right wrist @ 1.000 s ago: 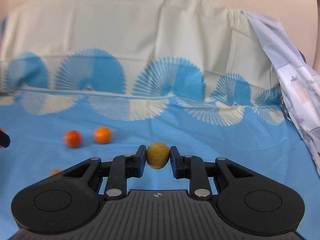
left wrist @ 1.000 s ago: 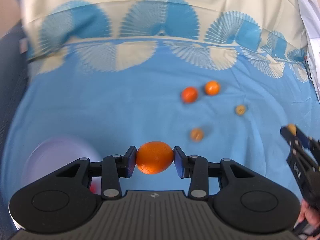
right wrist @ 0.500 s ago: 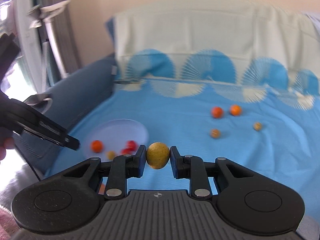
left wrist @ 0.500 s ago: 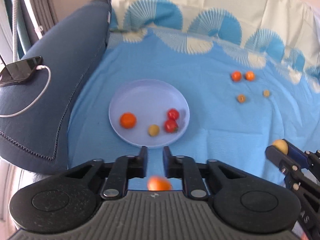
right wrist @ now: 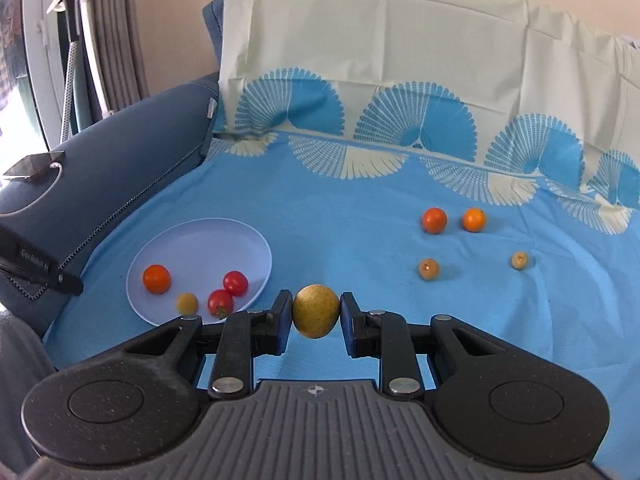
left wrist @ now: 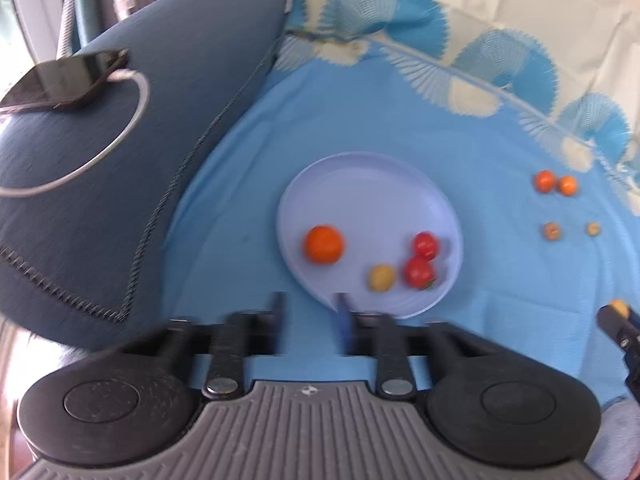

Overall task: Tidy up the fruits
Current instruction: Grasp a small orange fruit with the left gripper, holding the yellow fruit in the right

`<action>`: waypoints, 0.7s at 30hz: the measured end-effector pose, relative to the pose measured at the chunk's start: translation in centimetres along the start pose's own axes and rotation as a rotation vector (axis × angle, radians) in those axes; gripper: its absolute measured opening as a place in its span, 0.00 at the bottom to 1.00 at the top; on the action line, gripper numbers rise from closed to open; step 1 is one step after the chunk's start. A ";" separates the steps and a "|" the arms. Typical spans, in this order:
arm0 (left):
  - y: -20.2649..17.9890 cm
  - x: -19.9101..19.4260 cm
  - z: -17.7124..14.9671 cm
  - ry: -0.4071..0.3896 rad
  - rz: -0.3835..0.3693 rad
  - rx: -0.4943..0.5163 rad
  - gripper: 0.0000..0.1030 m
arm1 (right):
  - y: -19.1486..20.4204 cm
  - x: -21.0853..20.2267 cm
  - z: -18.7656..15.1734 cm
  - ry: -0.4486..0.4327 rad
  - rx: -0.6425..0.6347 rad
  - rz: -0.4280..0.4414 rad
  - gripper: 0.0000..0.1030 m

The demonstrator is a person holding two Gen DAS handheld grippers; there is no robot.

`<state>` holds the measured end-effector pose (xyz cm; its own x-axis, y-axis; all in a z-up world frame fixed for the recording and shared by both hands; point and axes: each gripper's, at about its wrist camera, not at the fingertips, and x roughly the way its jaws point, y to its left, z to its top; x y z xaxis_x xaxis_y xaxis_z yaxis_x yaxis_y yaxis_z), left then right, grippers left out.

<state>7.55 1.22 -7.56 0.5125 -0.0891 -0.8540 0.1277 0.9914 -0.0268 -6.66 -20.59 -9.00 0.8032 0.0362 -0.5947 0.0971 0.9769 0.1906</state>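
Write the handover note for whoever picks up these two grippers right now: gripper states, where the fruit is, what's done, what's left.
Left gripper: jaws have just been opening, nothing between them; it sits at the near rim of the round lilac plate.
Right gripper: shut on a speckled yellow-green round fruit, held above the blue patterned cloth, not yet over the plate.
On the plate: one orange fruit, two red tomatoes, one small yellow fruit.
Loose on the cloth: two orange fruits and two small tan fruits.
Left: plate the held fruit, then fetch the four loose ones.
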 end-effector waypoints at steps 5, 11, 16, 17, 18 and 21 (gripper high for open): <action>-1.8 0.4 -0.2 -0.022 -0.015 0.069 0.72 | -0.7 -0.3 0.2 -0.024 -0.021 -0.020 0.26; -3.1 1.7 -0.6 0.012 -0.040 0.103 0.83 | -1.7 0.0 0.8 -0.034 -0.019 -0.019 0.26; -3.3 1.6 -0.9 0.032 -0.051 0.112 0.84 | -1.6 -0.1 1.1 -0.036 -0.007 -0.020 0.26; -3.2 1.4 -1.0 0.035 -0.059 0.109 0.84 | -1.5 -0.3 1.1 -0.038 -0.007 -0.021 0.26; -3.2 1.0 -1.2 0.039 -0.063 0.106 0.85 | -1.4 -0.6 1.2 -0.039 -0.005 -0.019 0.26; -2.9 -0.5 -2.1 0.035 -0.084 0.109 0.85 | -1.0 -2.2 1.2 -0.054 -0.006 -0.022 0.26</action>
<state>5.15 -1.36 -8.11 0.4666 -0.1664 -0.8687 0.2619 0.9641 -0.0441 -7.83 -21.87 -6.91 0.8311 0.0032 -0.5561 0.1122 0.9784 0.1734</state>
